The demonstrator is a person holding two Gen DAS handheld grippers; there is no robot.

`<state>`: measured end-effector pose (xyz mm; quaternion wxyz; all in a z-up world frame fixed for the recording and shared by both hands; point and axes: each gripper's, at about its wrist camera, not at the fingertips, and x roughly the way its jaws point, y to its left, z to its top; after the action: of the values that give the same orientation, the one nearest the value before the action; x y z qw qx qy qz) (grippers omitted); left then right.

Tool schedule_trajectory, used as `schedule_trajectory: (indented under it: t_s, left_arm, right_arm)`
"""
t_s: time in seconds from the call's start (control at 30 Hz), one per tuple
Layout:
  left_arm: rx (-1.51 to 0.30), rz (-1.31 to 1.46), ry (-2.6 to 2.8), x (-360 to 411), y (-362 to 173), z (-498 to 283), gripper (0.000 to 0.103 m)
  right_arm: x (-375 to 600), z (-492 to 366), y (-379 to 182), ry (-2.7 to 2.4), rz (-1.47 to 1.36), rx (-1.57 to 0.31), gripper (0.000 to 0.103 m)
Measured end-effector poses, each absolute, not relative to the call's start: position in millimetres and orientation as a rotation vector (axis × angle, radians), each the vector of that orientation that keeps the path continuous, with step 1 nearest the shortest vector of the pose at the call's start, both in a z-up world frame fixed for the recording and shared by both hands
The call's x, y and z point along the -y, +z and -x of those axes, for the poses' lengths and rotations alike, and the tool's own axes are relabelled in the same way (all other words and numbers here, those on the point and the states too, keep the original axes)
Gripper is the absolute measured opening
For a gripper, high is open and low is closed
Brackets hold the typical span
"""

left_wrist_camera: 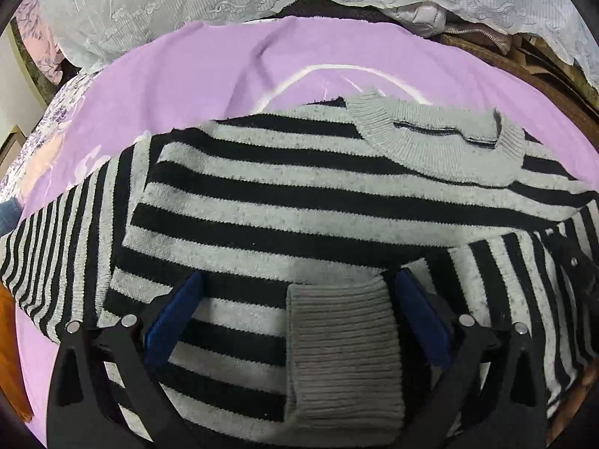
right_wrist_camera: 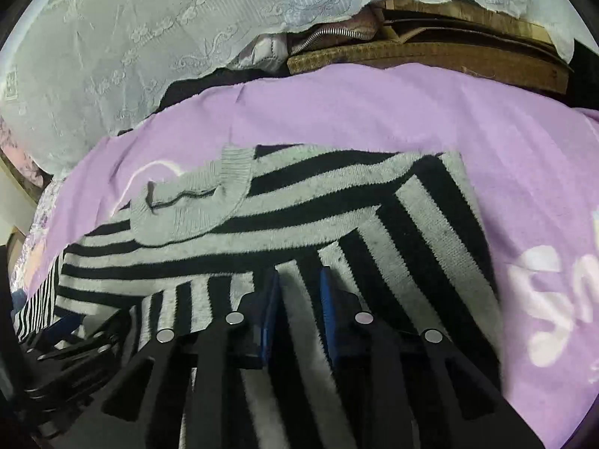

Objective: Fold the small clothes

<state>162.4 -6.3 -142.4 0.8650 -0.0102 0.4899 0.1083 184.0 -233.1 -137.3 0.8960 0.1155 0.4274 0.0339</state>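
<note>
The striped sweater (left_wrist_camera: 299, 202) lies across the middle of the frame on a purple sheet (left_wrist_camera: 194, 75), one sleeve already folded over the body (grey cuff (left_wrist_camera: 340, 351) lower centre); the left gripper (left_wrist_camera: 299, 321) straddles that cuff, jaws wide apart; the right gripper (right_wrist_camera: 299, 299) seems pinched on sleeve fabric; next, fold the other sleeve inward.

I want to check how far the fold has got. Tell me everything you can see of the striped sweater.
The striped sweater is a fuzzy knit in black and grey bands with a plain grey ribbed collar and cuff. It lies flat on the purple cloth, collar away from the cameras. One sleeve is folded across the body, its cuff between the left gripper's open jaws; the other sleeve spreads outward. The right gripper pinches the folded sleeve.
</note>
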Motion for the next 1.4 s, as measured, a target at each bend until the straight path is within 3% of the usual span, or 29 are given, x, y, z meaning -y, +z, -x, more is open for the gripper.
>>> schedule_trajectory:
  t_s: [0.17, 0.27, 0.43, 0.53, 0.93, 1.13, 1.3, 1.4]
  left_arm:
    - [-1.011, 0.062, 0.219, -9, -134, -135, 0.099]
    - [-1.007, 0.06, 0.215, -13, -142, -120, 0.099]
    - [-0.996, 0.057, 0.212, -17, -132, -107, 0.099]
    - [-0.973, 0.132, 0.214, -48, -119, -85, 0.099]
    - [-0.95, 0.619, 0.441, -235, -123, -46, 0.098]
    - [-0.94, 0.647, 0.457, -258, -125, -75, 0.098]
    - [-0.889, 0.722, 0.508, -277, -127, -65, 0.056]
    - [-0.866, 0.764, 0.516, -285, -123, -56, 0.038]
  right_arm:
    - [236, -152, -118, 0.111, -0.239, -0.817, 0.023]
    - [238, -145, -136, 0.118, -0.228, -0.89, 0.032]
    - [240, -117, -119, 0.112, -0.221, -0.827, 0.033]
    - [242, -89, -111, 0.123, -0.228, -0.792, 0.046]
    - [236, -50, -97, 0.159, -0.28, -0.774, 0.046]
    - [208, -52, -72, 0.208, -0.292, -0.738, 0.046]
    - [188, -56, -59, 0.261, -0.332, -0.707, 0.046]
    - [184, -54, -65, 0.278, -0.323, -0.71, 0.046]
